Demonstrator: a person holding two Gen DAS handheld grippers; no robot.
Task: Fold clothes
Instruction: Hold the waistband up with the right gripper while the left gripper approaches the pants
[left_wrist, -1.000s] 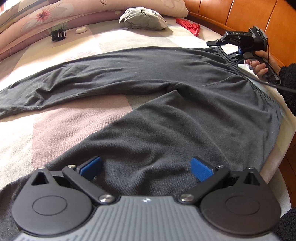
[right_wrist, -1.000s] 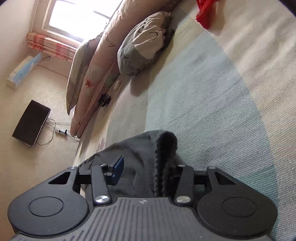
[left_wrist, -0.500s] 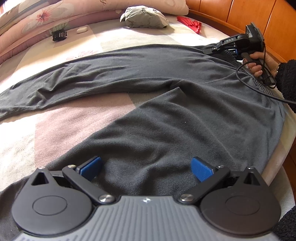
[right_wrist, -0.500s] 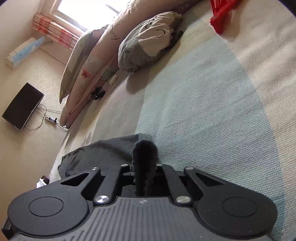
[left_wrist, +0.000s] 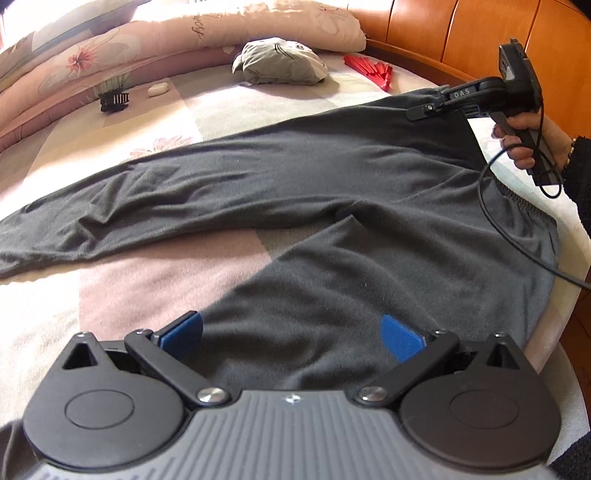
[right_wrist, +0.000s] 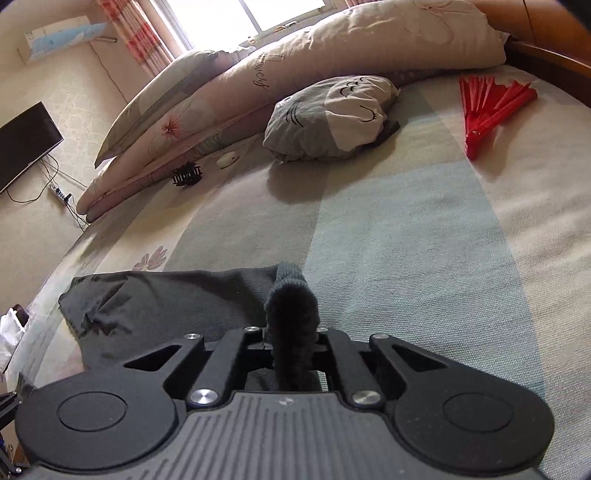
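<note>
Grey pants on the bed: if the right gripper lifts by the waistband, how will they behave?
Likely floppy: the pants lie flat and wrinkled, and the waistband bunches into a roll where the right gripper pinches it. Probably light: the thin knit drapes into soft folds. The legs will probably trail and drag over the bed; the left gripper is open, holding nothing.

- Bright daylight from window (right_wrist: 236, 18), blown out.
- Sunlit glare on bedspread (left_wrist: 122, 122) at the left.
- Soft shadow beside cat-face cushion (right_wrist: 328, 118).
- Strong fisheye bending at edges; slight overall softness.
</note>
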